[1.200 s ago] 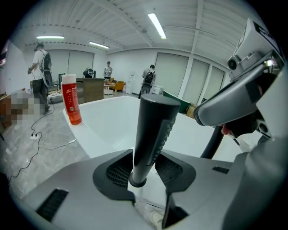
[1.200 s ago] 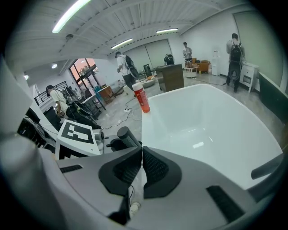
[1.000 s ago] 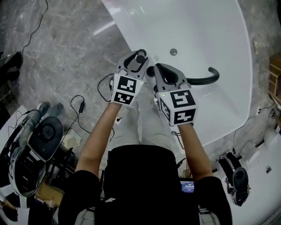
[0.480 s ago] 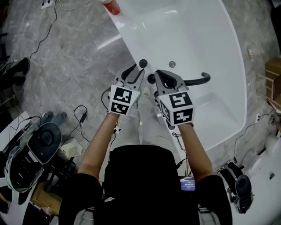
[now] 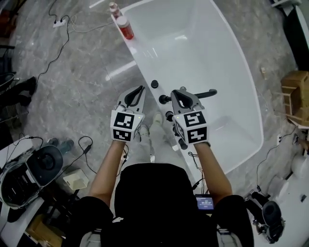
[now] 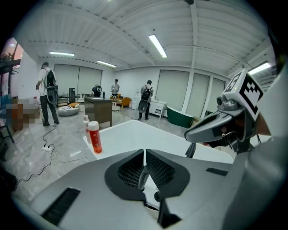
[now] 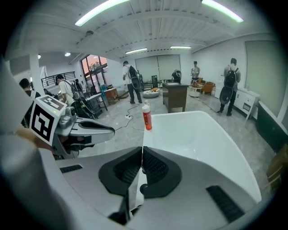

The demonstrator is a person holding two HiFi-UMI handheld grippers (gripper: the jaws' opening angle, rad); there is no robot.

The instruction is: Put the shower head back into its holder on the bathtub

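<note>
The black shower head (image 5: 203,93) juts from its fitting (image 5: 163,99) on the rim of the white bathtub (image 5: 251,111) out over the basin; neither gripper touches it. Black knobs (image 5: 154,83) stand on the rim beside it. My left gripper (image 5: 139,89) hovers above the rim left of the fitting, its jaws closing with nothing between them (image 6: 144,152). My right gripper (image 5: 181,90) hangs over the fitting, shut and empty (image 7: 142,150). Each gripper shows in the other's view, the right (image 6: 216,126) and the left (image 7: 90,130).
A red bottle (image 5: 126,28) and a smaller one (image 5: 113,8) stand at the tub's far corner. Cables (image 5: 87,144) and grey equipment (image 5: 29,173) lie on the marble floor at the left. Several people (image 7: 132,83) stand far off in the room.
Both grippers have lifted away from the tub rim and the shower head. The left gripper's jaws, wide apart before, have come together.
</note>
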